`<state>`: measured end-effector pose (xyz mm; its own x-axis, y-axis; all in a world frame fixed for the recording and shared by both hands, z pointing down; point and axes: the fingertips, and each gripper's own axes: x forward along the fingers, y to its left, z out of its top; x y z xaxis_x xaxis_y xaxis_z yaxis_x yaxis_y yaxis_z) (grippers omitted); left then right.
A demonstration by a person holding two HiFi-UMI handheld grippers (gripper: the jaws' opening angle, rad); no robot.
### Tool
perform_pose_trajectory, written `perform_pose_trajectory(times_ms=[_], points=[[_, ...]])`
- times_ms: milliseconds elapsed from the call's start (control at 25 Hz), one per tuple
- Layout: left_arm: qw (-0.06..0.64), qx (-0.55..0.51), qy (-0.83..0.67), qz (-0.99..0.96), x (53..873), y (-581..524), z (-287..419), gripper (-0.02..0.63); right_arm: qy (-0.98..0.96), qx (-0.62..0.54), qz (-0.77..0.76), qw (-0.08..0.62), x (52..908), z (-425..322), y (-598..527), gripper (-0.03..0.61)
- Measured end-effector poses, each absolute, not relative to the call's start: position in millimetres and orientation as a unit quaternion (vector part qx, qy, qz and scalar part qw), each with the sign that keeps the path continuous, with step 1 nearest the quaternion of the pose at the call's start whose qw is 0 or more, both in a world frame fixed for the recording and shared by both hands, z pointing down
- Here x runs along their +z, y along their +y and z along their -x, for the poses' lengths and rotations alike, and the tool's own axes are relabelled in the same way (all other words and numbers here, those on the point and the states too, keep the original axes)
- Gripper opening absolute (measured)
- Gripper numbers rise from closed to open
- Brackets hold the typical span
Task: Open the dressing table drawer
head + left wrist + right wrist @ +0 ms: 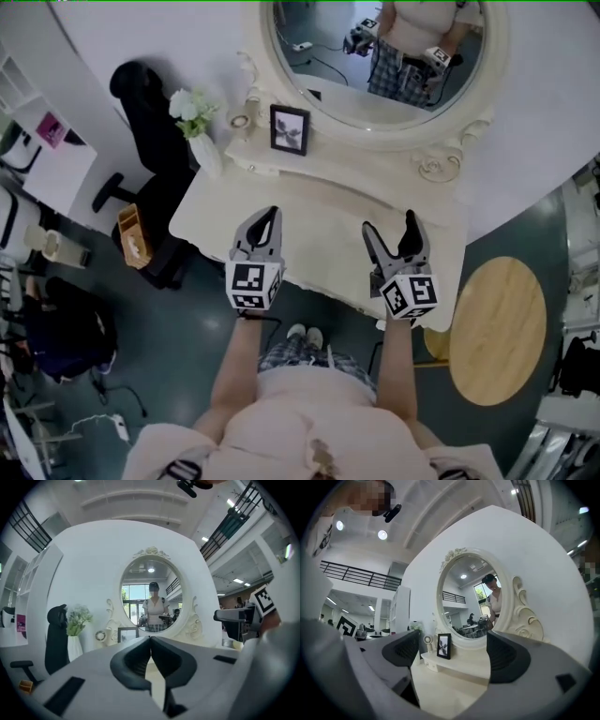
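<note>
Both hand-held grippers (pixel 270 216) (pixel 389 225) apart, over dressing table (pixel 319 217) front edge

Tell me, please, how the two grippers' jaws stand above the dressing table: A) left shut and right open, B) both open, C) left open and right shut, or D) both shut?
A: the left gripper has its jaws closed tip to tip on nothing, while the right gripper has its jaws wide apart, with the picture frame on the dressing table showing between them.
</note>
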<state>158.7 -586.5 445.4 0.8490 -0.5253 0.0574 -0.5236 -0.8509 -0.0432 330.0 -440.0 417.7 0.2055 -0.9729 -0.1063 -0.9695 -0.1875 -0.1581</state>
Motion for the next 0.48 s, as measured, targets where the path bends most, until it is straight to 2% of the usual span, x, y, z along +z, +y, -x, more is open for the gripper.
perform_pose_trajectory(times_ms=[480], points=[[-0.013, -0.073, 0.156, 0.985, 481, -575, -264, 0.028, 0.526, -0.045, 0.846, 0.07, 454, -395, -399, 0.408]])
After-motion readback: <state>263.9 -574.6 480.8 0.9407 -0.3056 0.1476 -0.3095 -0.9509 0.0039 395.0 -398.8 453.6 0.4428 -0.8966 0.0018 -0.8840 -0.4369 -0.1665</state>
